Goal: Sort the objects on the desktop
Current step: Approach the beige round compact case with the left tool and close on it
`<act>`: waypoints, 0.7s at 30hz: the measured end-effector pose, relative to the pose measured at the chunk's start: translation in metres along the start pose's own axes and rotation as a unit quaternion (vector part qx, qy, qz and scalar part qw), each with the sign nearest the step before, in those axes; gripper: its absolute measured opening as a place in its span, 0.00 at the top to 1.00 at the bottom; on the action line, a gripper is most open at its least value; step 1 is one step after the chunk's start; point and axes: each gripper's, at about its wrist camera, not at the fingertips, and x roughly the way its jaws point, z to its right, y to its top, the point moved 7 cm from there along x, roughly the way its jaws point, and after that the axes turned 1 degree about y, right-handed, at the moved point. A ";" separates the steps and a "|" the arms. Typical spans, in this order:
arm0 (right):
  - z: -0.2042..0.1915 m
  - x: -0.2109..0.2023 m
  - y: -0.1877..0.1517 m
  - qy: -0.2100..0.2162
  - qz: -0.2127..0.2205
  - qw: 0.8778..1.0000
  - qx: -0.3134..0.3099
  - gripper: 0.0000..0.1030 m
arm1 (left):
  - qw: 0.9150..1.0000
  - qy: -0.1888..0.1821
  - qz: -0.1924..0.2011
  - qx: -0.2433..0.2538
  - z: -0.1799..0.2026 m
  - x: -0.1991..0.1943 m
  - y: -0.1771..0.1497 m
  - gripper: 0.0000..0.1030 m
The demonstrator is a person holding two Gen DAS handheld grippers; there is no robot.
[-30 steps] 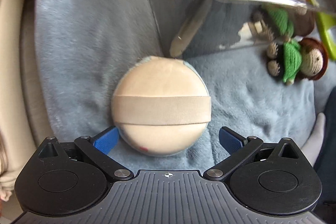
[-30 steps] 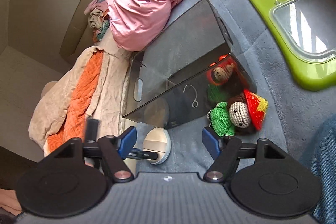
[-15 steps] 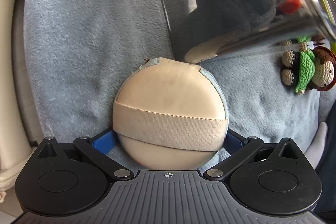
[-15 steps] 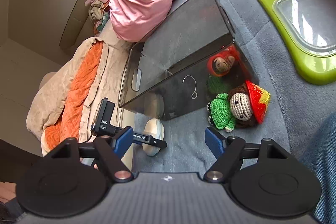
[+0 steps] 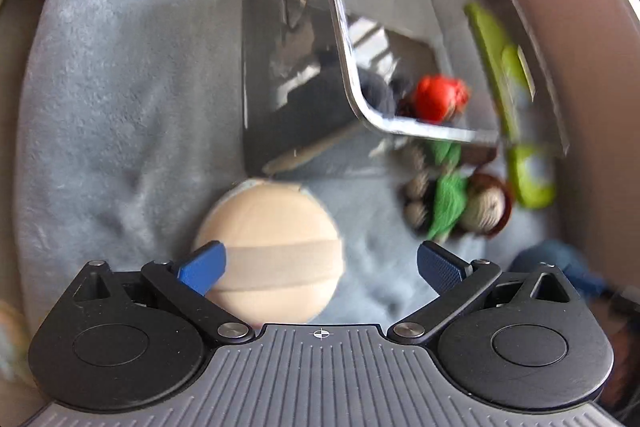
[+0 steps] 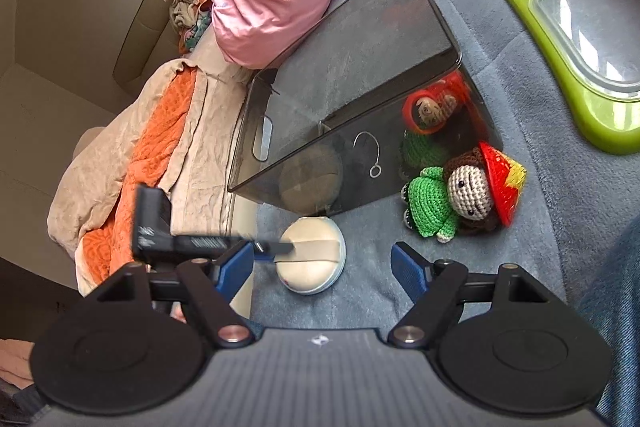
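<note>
Blue-grey fleece blanket (image 5: 120, 131) covers the whole surface in the left wrist view, soft and rumpled. On it, just ahead of the left gripper (image 5: 320, 263), lies a round beige powder puff (image 5: 272, 247) with a band across it. The jaws are spread wide: the left blue pad overlaps the puff's left edge, while the right pad stands well clear of it, so nothing is pinched. Beyond the puff stands a smoky transparent bin (image 5: 348, 75), its near wall touching or just beside the puff's far edge. To the right lies a crocheted doll (image 5: 460, 203) in green, blurred, with a lime-green lid (image 5: 520, 147) behind it.

From the right wrist view, the same blanket (image 6: 540, 167) carries the bin (image 6: 360, 99), which seems to hold only reflections of the puff and doll; I cannot tell for certain. The puff (image 6: 312, 259) sits just in front of it, with the left gripper (image 6: 260, 249) reaching in from the left, one finger over the puff's band. The doll (image 6: 460, 195), wearing a red hat, lies against the bin's right corner. The right gripper (image 6: 324, 267) hovers above with jaws spread, holding nothing.

The step in hand looks like picking up the puff. Next, the left jaws need centring around it before closing, then a lift over the bin's rim.
</note>
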 end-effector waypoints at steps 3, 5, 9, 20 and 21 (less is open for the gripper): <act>-0.001 0.000 -0.001 -0.002 -0.002 1.000 -0.003 0.24 | 0.998 0.047 -0.027 -0.010 -0.013 0.014 0.005 0.00; -0.001 -0.002 -0.001 -0.003 0.000 1.000 -0.004 0.24 | 0.996 0.070 -0.061 0.003 -0.022 0.022 0.004 0.00; 0.001 -0.005 -0.002 -0.004 0.004 1.000 -0.003 0.21 | 0.986 0.084 -0.141 0.040 -0.038 0.040 0.002 0.00; 0.011 0.002 -0.007 0.001 -0.004 1.000 0.015 0.21 | 0.993 -0.051 -0.098 0.045 -0.013 0.033 0.009 0.00; 0.013 0.003 -0.007 0.003 -0.002 1.000 0.017 0.21 | 0.993 -0.072 -0.087 0.046 -0.006 0.029 0.009 0.00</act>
